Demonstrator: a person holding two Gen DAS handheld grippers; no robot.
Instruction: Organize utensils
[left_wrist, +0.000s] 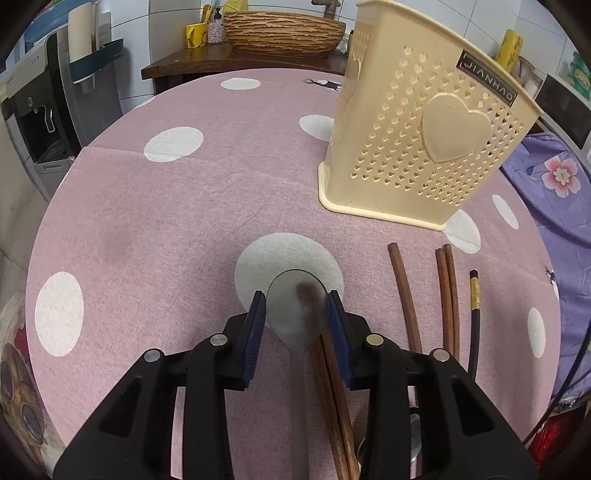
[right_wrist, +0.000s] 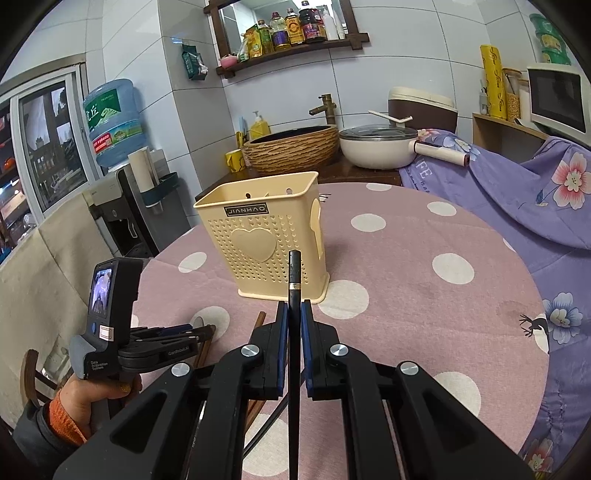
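My left gripper (left_wrist: 296, 308) hangs low over the pink dotted table with its jaws apart; a metal spoon (left_wrist: 295, 314) and two brown chopsticks (left_wrist: 332, 387) lie between its blue pads. More brown chopsticks (left_wrist: 404, 295) and a black chopstick (left_wrist: 475, 314) lie to its right. The cream perforated utensil holder (left_wrist: 417, 147) stands upright beyond them. My right gripper (right_wrist: 294, 310) is shut on a black chopstick (right_wrist: 294, 280), held above the table and pointing toward the holder (right_wrist: 264, 236). The left gripper also shows in the right wrist view (right_wrist: 199, 332), at the left.
A purple floral cloth (right_wrist: 535, 192) covers something at the table's right side. Behind the table a counter carries a woven basin (right_wrist: 291, 147) and a white pan (right_wrist: 380, 146). A water dispenser (right_wrist: 122, 177) stands at the back left.
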